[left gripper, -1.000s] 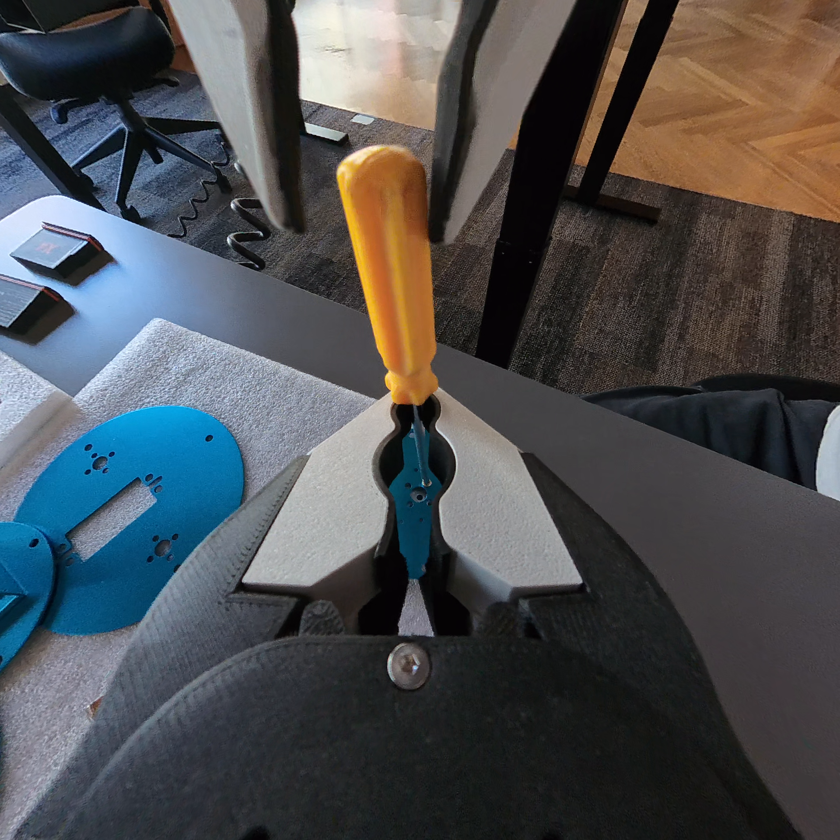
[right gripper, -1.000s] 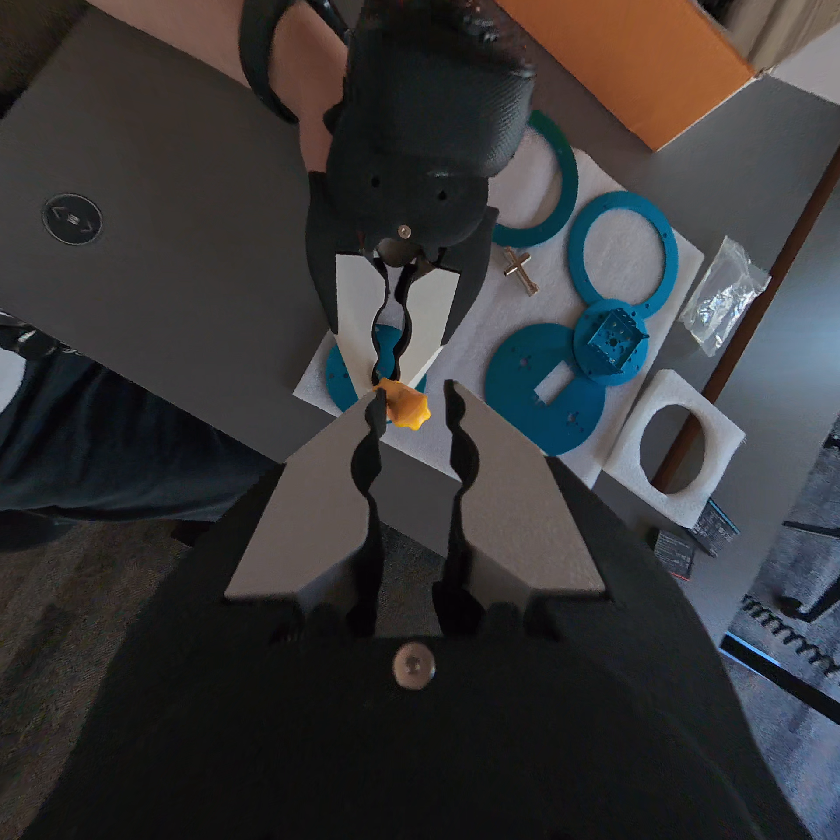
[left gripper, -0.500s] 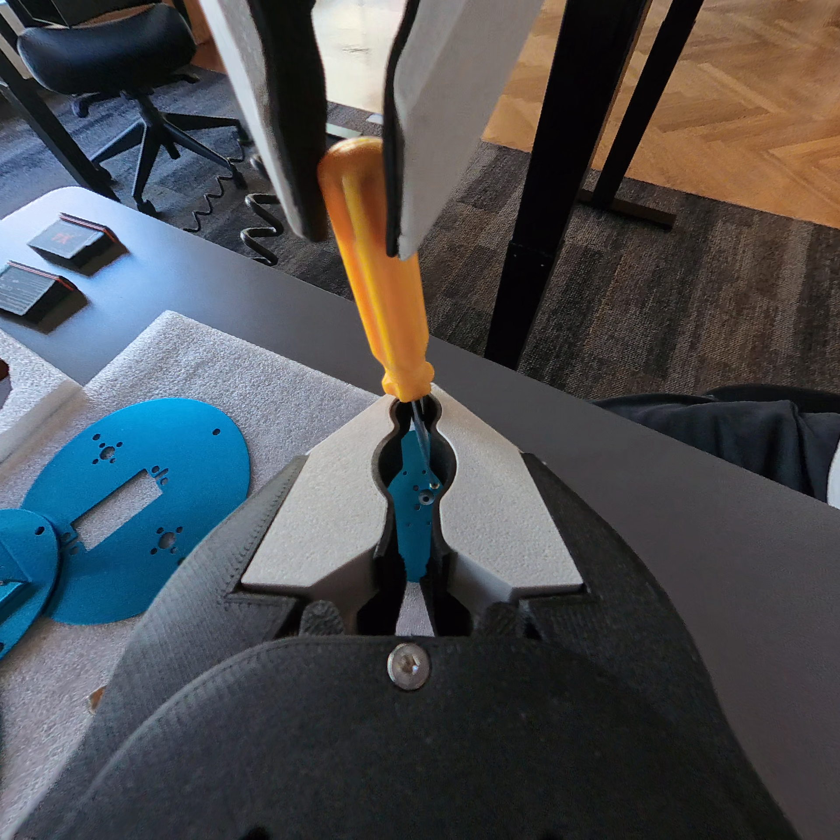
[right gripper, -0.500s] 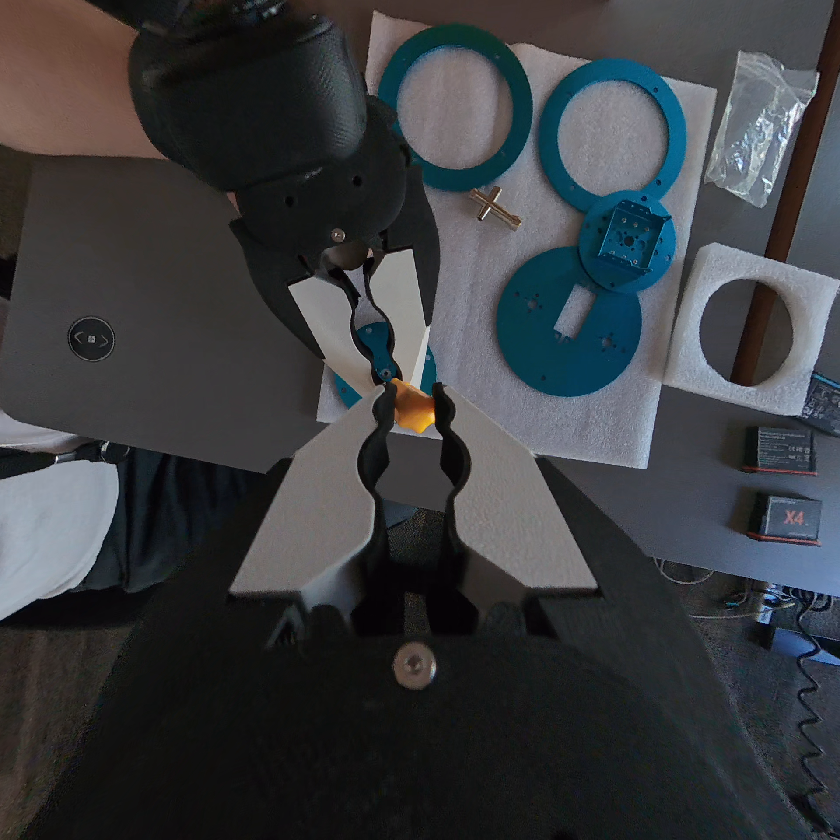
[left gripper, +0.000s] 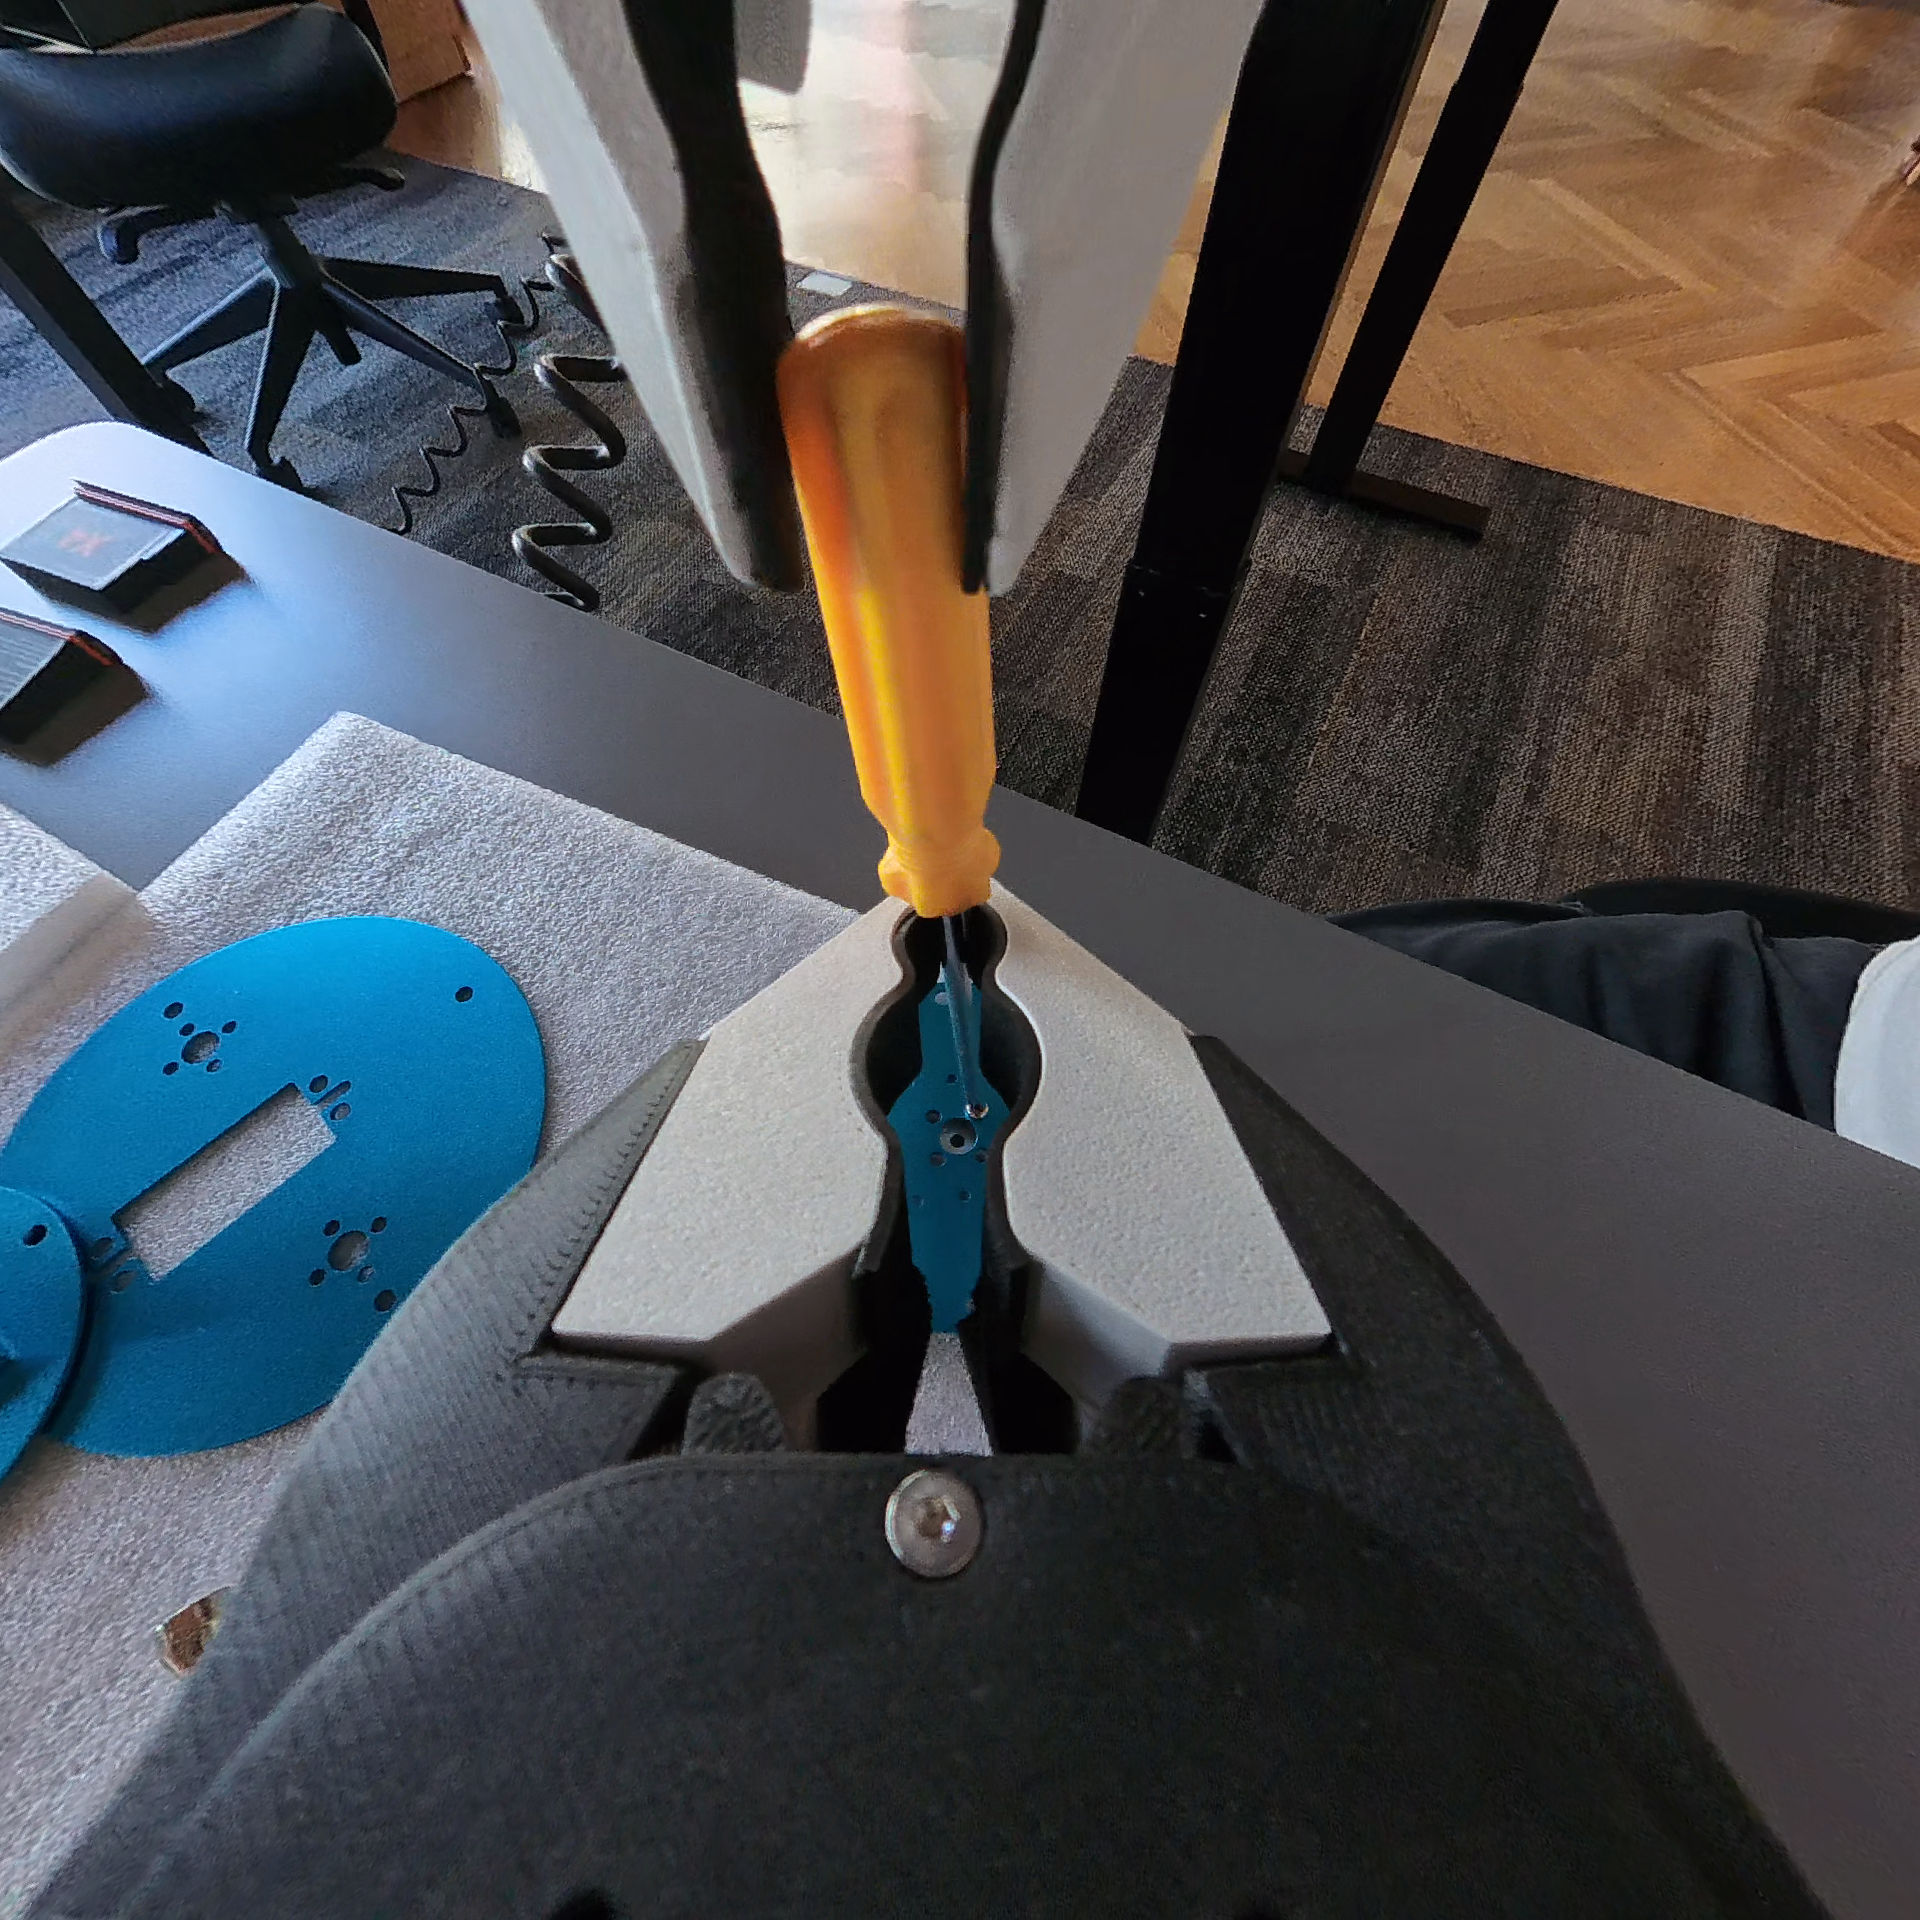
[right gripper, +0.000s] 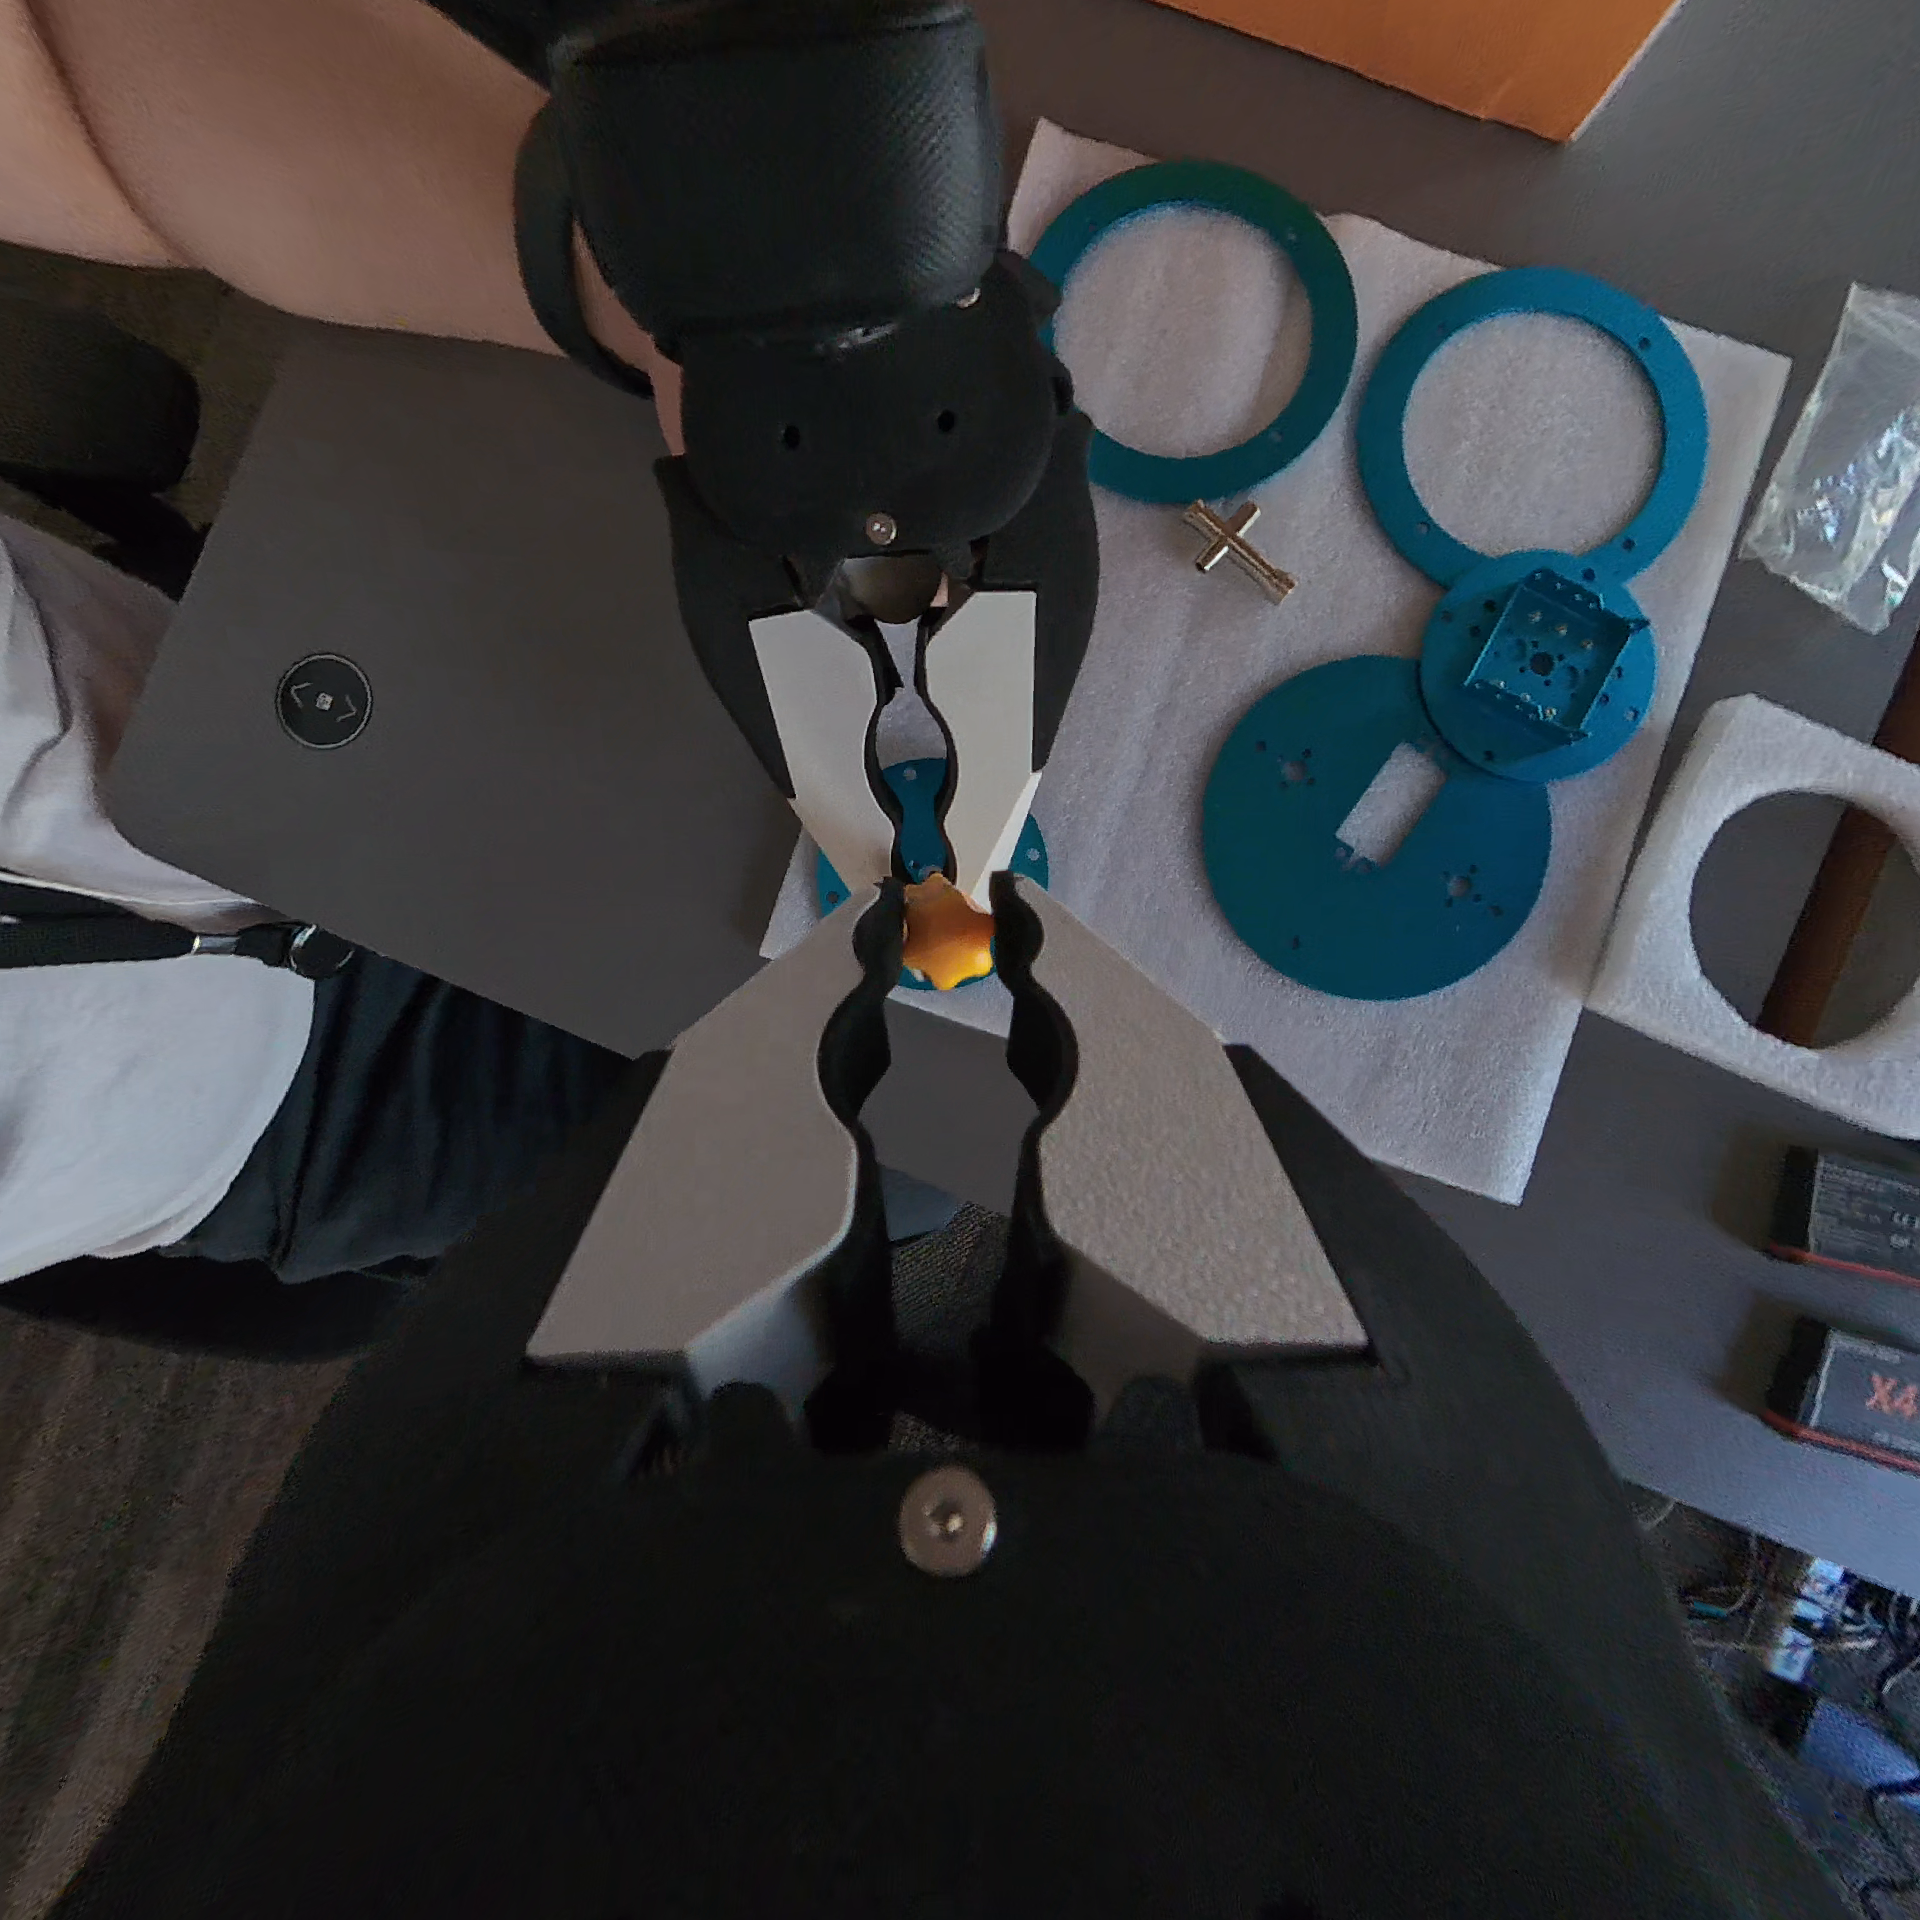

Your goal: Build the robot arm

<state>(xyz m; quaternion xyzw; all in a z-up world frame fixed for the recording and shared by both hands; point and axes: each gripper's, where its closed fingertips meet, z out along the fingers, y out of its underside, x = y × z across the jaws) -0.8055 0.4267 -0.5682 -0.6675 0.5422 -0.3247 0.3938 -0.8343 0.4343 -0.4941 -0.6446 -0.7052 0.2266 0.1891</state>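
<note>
An orange-handled screwdriver (left gripper: 904, 623) stands nearly upright, its tip on a screw in a small blue disc (left gripper: 940, 1195) on the white foam mat (left gripper: 468, 831). My left gripper (left gripper: 940, 914) lies low over the disc, shut around the screwdriver's thin shaft just under the orange collar. My right gripper (right gripper: 943, 891) comes from above and is shut on the top of the handle (right gripper: 945, 940). It also shows at the top of the left wrist view (left gripper: 873, 577). In the right wrist view my left gripper (right gripper: 920, 868) reaches in from the top, over the disc (right gripper: 914, 800).
On the mat (right gripper: 1143, 727) lie a large blue plate with a rectangular hole (right gripper: 1371, 821), two blue rings (right gripper: 1195, 332), a bracket plate (right gripper: 1538, 675) and a metal cross tool (right gripper: 1236, 545). A closed grey laptop (right gripper: 468, 675) lies left. A foam block (right gripper: 1683, 935) and black packs (right gripper: 1849, 1205) lie right. Spacing between my two grippers at the tips: around 8 cm.
My right gripper has come down over the handle's top and shut on it, then twisted with it. My left gripper has stayed on the shaft.
</note>
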